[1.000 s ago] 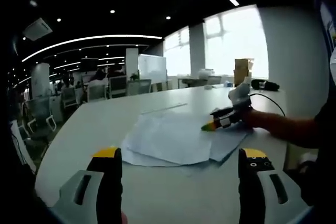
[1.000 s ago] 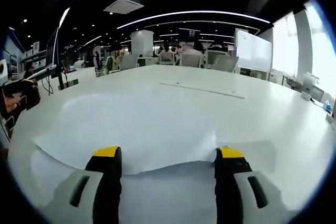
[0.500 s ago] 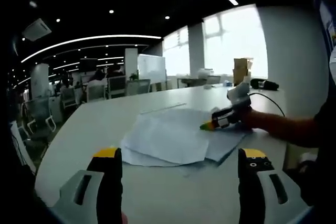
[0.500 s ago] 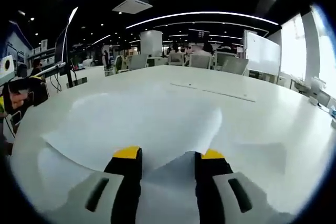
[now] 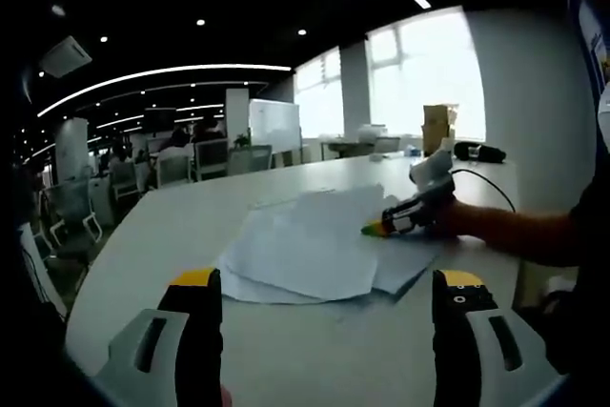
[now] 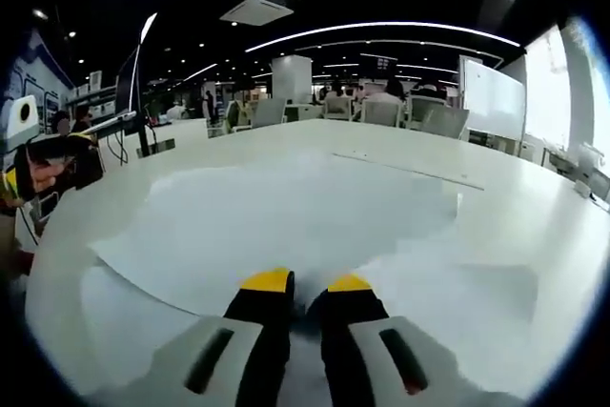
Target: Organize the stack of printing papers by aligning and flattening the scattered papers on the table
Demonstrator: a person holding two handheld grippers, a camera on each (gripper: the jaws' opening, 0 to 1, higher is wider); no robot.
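Papers [image 5: 310, 245] lie fanned and skewed on the table [image 5: 143, 245]. Your right gripper [image 6: 308, 285] pinches a sheet's edge, seemingly to drag it square. Your left gripper [image 5: 324, 283] hangs spread wide, clear of them.

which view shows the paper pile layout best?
Left gripper view: the whole scattered stack of papers lies on the table, with the right gripper at its edge. In the right gripper view the sheets are too close to see their outline, and its jaws are closed on one.
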